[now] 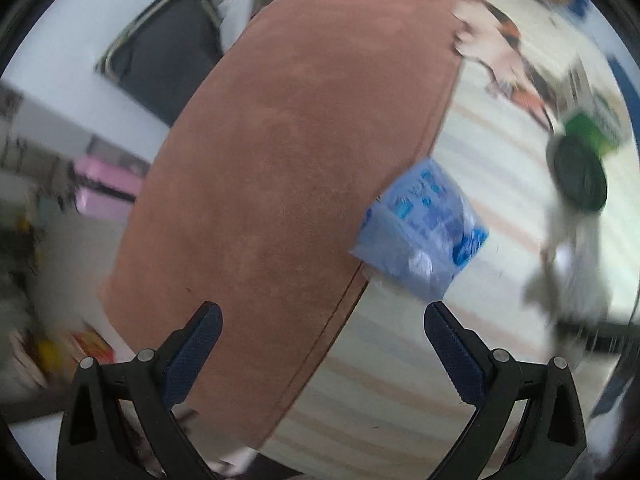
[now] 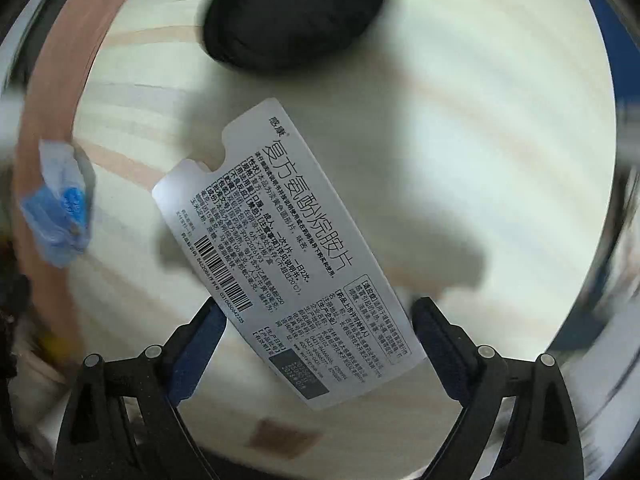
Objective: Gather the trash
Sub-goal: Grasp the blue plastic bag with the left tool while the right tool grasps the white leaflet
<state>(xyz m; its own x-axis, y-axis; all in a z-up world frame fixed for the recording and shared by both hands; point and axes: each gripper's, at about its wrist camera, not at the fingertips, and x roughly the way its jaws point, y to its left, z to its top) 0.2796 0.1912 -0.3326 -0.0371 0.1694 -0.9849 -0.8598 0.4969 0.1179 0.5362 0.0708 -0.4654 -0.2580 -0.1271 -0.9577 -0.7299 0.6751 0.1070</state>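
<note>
With the right gripper (image 2: pixel 316 320) spread wide and the flat grey printed medicine card (image 2: pixel 280 256) lying between its unclosed fingers, centre over the card's near end before squeezing its long edges.

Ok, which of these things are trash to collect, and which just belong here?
Trash, likely:
- flattened medicine box, between the open right gripper
- crumpled blue wrapper, beside the brown cushion

Lying about:
- brown cushion
- striped sheet
- black round object, too blurred to identify

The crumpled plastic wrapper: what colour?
Light blue wrapper with darker blue print, clearest in the left wrist view.
</note>
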